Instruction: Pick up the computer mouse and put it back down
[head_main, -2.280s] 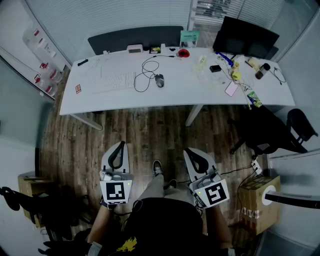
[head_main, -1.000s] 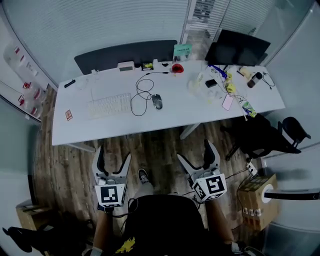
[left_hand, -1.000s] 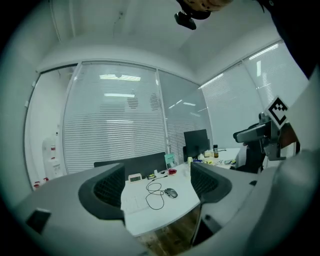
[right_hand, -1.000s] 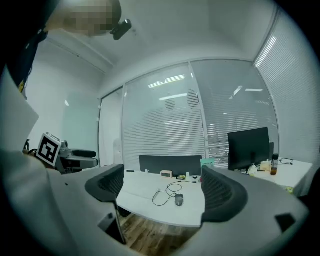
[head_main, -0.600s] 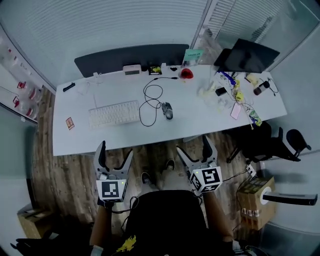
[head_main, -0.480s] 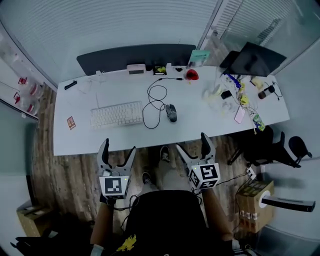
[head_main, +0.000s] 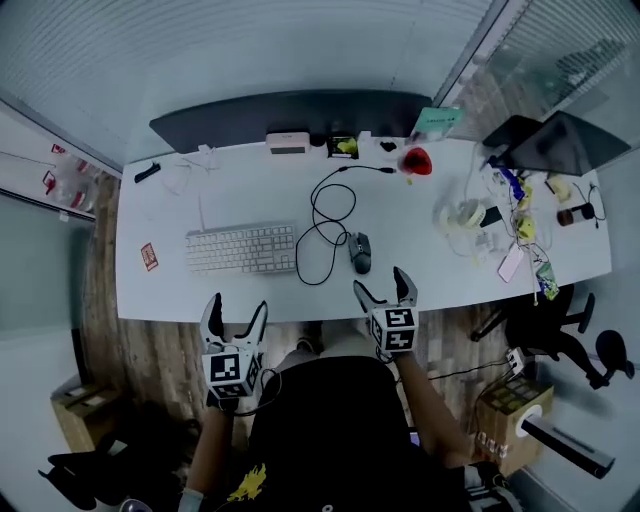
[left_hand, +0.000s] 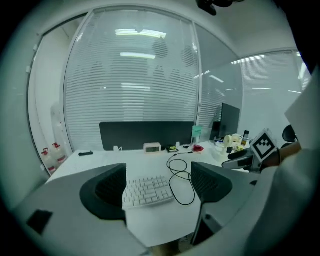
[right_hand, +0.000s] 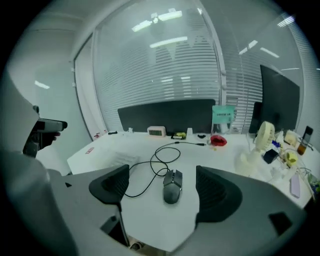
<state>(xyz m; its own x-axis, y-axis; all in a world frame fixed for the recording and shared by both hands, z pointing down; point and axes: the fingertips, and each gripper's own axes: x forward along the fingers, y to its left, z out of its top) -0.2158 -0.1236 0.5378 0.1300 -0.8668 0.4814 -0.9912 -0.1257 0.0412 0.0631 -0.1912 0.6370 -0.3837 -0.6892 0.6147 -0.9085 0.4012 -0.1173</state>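
1. The right gripper (head_main: 380, 284) is held at the near edge of the white desk (head_main: 430, 250). Its jaws are spread wide and are closing, with nothing pressed between the pads.
2. The computer mouse (head_main: 360, 252) is seen lying flat on the desk, just beyond the right gripper's tips. In the right gripper view it is framed in the gap between the two jaws, ahead of them and untouched.
3. The mouse's black cable (head_main: 325, 212) is looped on the desk behind and to the left of the mouse.
4. The left gripper (head_main: 237, 305) is held short of the desk's near edge, below the white keyboard (head_main: 242, 248). Its jaws stand apart and nothing is gripped; in the left gripper view the keyboard is seen through the gap, farther off.
5. The keyboard is set left of the mouse, with the cable loop between them.
6. A red object (head_main: 416, 160) is noted near the far edge of the desk, well apart from the mouse.
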